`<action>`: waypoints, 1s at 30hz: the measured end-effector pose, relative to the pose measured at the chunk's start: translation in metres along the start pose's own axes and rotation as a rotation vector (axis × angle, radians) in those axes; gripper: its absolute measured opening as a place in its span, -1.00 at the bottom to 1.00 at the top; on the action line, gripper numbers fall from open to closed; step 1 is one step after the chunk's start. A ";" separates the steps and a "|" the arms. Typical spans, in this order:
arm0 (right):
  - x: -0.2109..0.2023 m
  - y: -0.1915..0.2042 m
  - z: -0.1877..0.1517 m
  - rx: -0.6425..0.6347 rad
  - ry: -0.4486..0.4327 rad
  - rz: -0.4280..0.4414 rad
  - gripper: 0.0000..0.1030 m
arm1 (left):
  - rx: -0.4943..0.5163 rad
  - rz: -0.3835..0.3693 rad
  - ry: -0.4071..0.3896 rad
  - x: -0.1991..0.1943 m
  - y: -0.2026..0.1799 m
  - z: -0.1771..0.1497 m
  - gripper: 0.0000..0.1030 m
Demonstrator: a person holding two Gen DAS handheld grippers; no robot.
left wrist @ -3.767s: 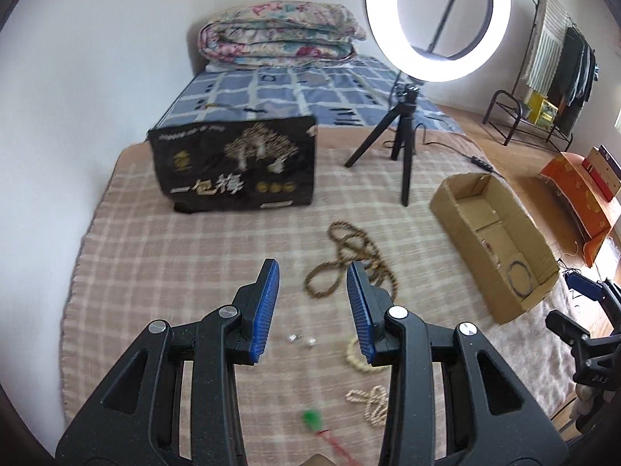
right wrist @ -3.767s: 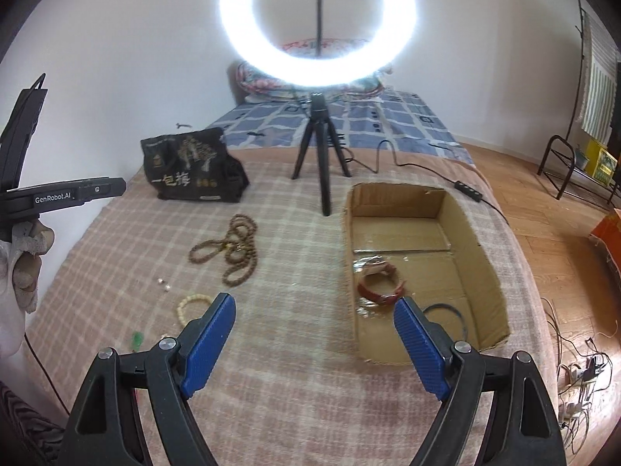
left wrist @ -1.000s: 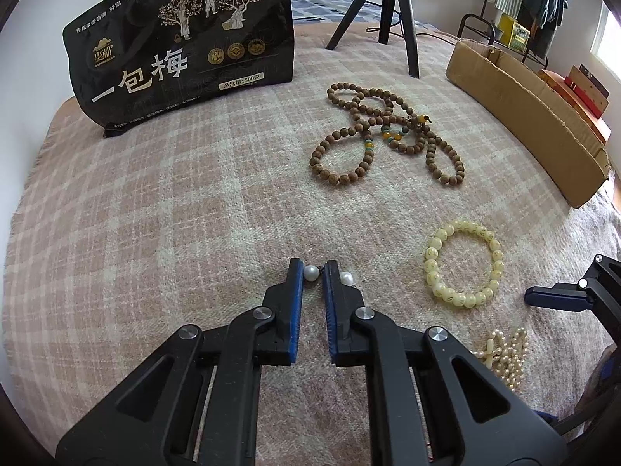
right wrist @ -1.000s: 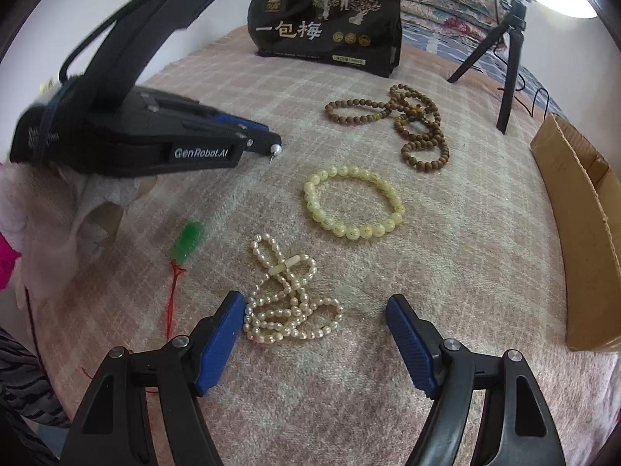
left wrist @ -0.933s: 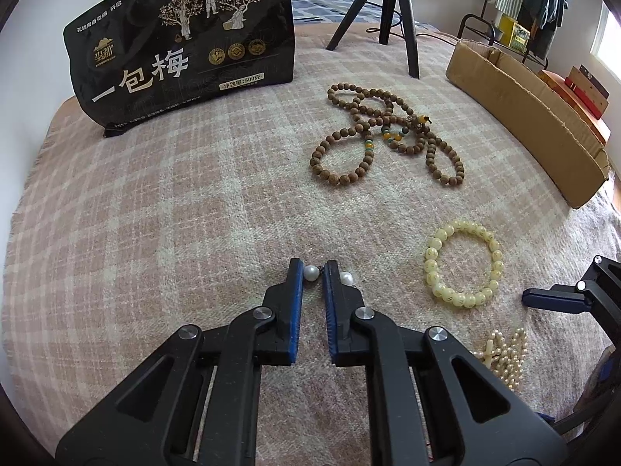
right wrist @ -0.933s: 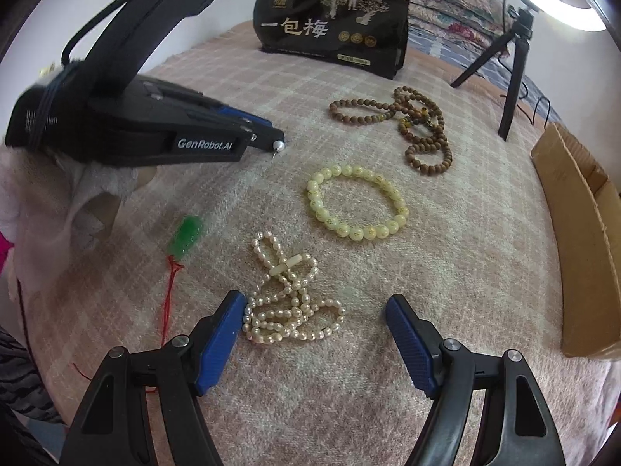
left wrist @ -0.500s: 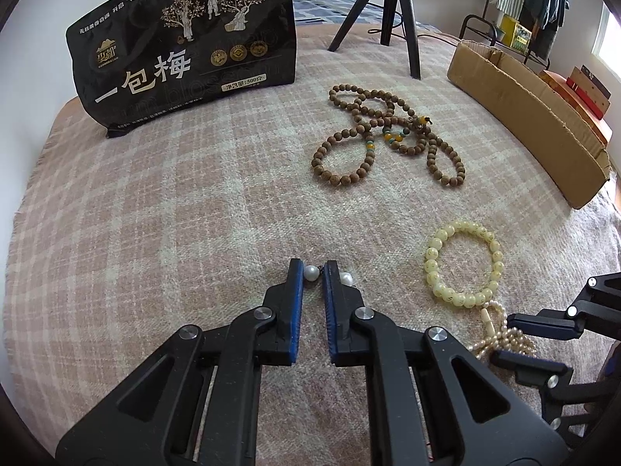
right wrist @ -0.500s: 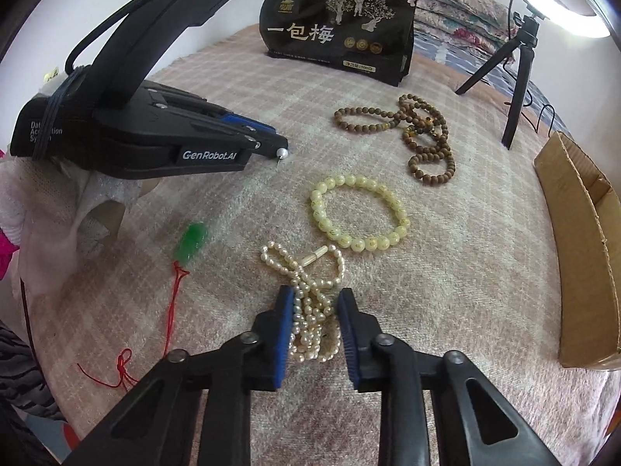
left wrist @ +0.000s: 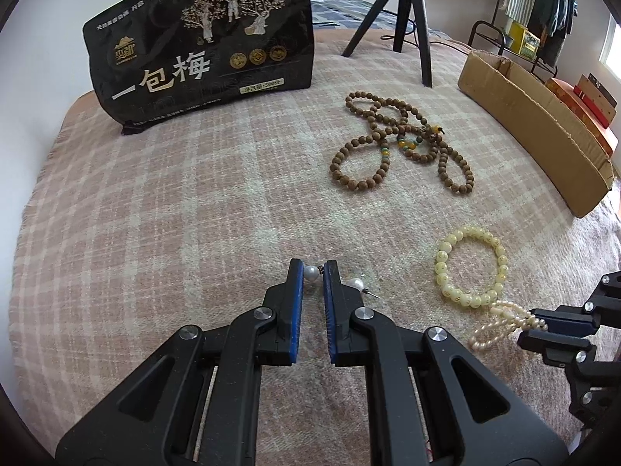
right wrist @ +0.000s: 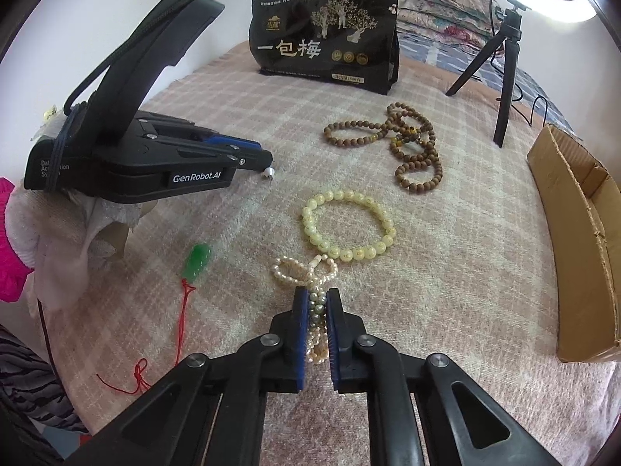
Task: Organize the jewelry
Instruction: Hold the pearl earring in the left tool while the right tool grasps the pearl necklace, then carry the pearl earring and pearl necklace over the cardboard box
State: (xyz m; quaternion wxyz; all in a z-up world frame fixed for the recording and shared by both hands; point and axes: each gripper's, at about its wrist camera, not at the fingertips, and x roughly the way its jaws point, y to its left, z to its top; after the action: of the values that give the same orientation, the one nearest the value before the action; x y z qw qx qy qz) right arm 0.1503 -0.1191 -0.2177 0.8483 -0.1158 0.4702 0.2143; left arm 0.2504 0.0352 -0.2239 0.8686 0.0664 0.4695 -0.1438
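Observation:
My left gripper is shut on a pearl earring, held just above the plaid blanket; it also shows in the right wrist view. A second pearl earring lies just right of its right finger. My right gripper is shut on a bunched pearl necklace, also seen in the left wrist view. A pale yellow bead bracelet lies just beyond it. A brown wooden bead string lies farther back. A green pendant on a red cord lies to the left.
A cardboard box stands at the right edge of the blanket, also seen in the left wrist view. A black printed bag stands at the back. A ring-light tripod stands behind the beads.
My right gripper closed from wide open onto the pearl necklace and has lifted and pulled part of it. My left gripper stays shut on the earring, nearly still.

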 end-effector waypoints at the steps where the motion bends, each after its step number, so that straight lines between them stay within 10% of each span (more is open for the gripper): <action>1: -0.002 -0.001 0.001 0.002 -0.004 0.000 -0.87 | -0.004 0.001 -0.002 -0.001 0.001 0.000 -0.84; 30: -0.091 -0.056 0.017 0.107 -0.181 -0.043 -0.89 | -0.039 -0.040 -0.134 -0.057 -0.028 0.040 -0.84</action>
State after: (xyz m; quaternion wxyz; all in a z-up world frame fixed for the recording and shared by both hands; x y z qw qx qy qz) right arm 0.1472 -0.1850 -0.1323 0.8966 -0.0607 0.3999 0.1802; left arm 0.2446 0.0095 -0.1539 0.8963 0.0305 0.4140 -0.1561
